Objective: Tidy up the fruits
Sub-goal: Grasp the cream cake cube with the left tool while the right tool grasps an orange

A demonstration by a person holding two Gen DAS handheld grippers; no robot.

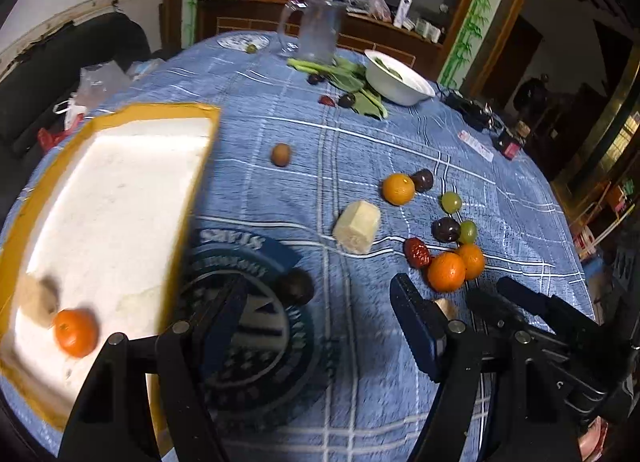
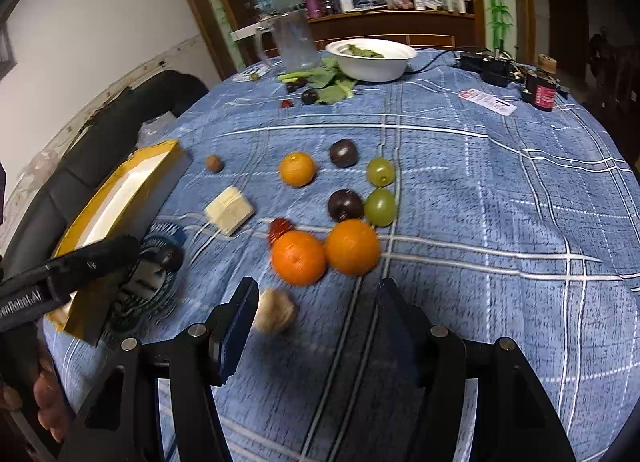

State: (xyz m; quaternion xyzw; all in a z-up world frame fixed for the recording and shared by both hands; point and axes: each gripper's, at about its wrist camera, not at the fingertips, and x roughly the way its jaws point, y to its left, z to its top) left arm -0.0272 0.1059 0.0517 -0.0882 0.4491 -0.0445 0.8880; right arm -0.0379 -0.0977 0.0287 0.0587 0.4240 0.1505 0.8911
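A yellow-rimmed white tray point(image 1: 120, 165) lies at the left and holds one orange point(image 1: 76, 332) and a tan lump point(image 1: 38, 298). My left gripper point(image 1: 320, 306) is open and empty beside the tray, above a dark plum point(image 1: 295, 286). My right gripper point(image 2: 316, 302) is open and empty, just short of two oranges point(image 2: 298, 258) point(image 2: 352, 246). A tan lump point(image 2: 276, 310) lies by its left finger. Behind lie a red date point(image 2: 280, 226), plums point(image 2: 345, 203), green grapes point(image 2: 380, 205), another orange point(image 2: 297, 169) and a pale block point(image 2: 230, 209).
The round table has a blue plaid cloth point(image 2: 480, 201). At the back stand a white bowl point(image 2: 372, 57), green leaves point(image 2: 328, 81), a clear jug point(image 2: 296, 41), small dark fruits, a card point(image 2: 488, 101) and a dark jar point(image 2: 542, 91). A small brown fruit point(image 2: 214, 162) lies near the tray.
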